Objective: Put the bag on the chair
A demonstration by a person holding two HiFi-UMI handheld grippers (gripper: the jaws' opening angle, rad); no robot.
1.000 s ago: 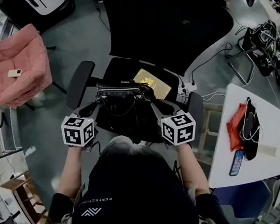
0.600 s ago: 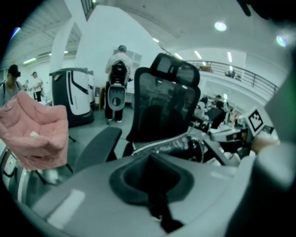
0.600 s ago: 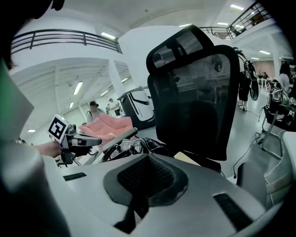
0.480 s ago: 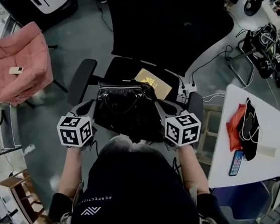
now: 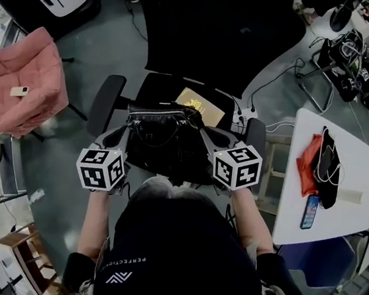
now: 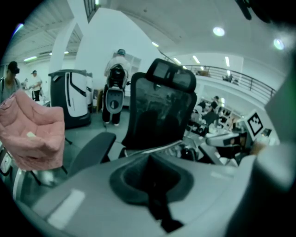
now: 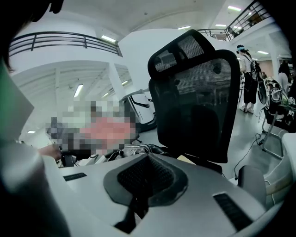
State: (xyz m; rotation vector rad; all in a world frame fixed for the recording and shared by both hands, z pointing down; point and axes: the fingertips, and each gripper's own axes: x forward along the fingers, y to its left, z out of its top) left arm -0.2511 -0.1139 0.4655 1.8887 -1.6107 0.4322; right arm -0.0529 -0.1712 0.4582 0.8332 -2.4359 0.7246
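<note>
Head view: my left claw point(image 5: 117, 139) and my right claw point(image 5: 206, 135) both point forward and down at the office chair point(image 5: 155, 88). The black handbag point(image 5: 161, 144) sits on its seat, between the two claws. Its left edge is just beside the left claw's tip and its right side just beside the right claw's tip. I cannot tell from here whether either tip touches it. Beyond the handbag, ahead of both claws, a tan booklet point(image 5: 200, 104) lies on the seat. The left armrest point(image 5: 105, 104) stands just outside my left claw. Well off to the right of my right claw is a white table point(image 5: 352, 164) with an orange cloth point(image 5: 307, 166) and a phone point(image 5: 309, 212). Well off to the left of my left claw is a pink padded seat point(image 5: 19, 83).

Left gripper view: the left claw point(image 6: 150, 156) has its jaws pressed together, and I see nothing between them. Straight ahead rises the mesh backrest point(image 6: 159, 111), the left armrest point(image 6: 92, 150) is ahead and to the left, and the pink padded seat point(image 6: 30, 134) is farther left.

Right gripper view: the right claw point(image 7: 148, 155) also has its jaws together and holds nothing. The handbag point(image 7: 138, 149) shows its top and handles just past the tip, a little to the left. The backrest point(image 7: 199, 102) stands ahead and to the right.
</note>
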